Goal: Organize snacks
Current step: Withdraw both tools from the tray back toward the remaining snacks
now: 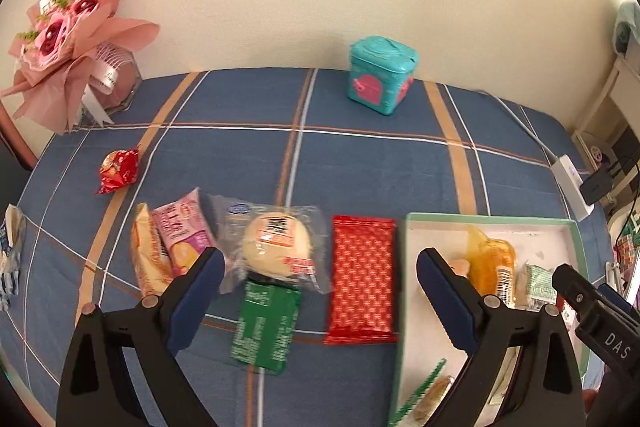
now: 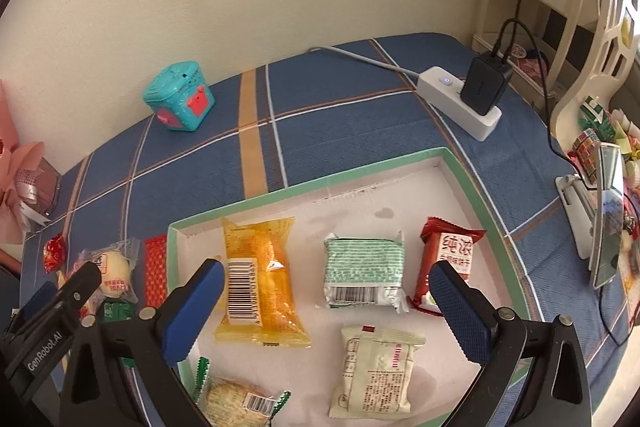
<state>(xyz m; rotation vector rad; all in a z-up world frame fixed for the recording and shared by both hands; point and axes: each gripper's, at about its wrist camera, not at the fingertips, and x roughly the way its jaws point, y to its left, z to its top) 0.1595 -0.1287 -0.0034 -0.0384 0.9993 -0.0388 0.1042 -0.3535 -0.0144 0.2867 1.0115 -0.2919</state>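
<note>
In the left wrist view, the left hand-held gripper (image 1: 320, 267) hangs with its jaws wide apart and nothing between the pads, above a row of loose snacks on the blue plaid tabletop (image 1: 360, 163). Just past the fingertips lie a round bun in clear wrap (image 1: 276, 247), a green packet (image 1: 266, 327) tucked under its near edge, a red patterned bar (image 1: 362, 279) to the right, and a pink packet (image 1: 184, 231) to the left. A small red candy bag (image 1: 118, 171) sits apart at centre left. A teal tin (image 1: 382, 75) stands at the far edge and a pink bouquet (image 1: 68, 27) fills the upper left. The green-rimmed tray (image 1: 492, 219) occupies the lower right. In the right wrist view, the right hand-held gripper (image 2: 326, 291) is likewise spread and empty over the tray (image 2: 304, 187), which holds a yellow packet (image 2: 260, 279), a green-striped packet (image 2: 362, 273), a red packet (image 2: 448, 255), a pale packet (image 2: 374, 371) and a cracker pack (image 2: 236, 403). A white power strip (image 2: 460, 103) with a black charger (image 2: 484, 83) lies at upper right.
</note>
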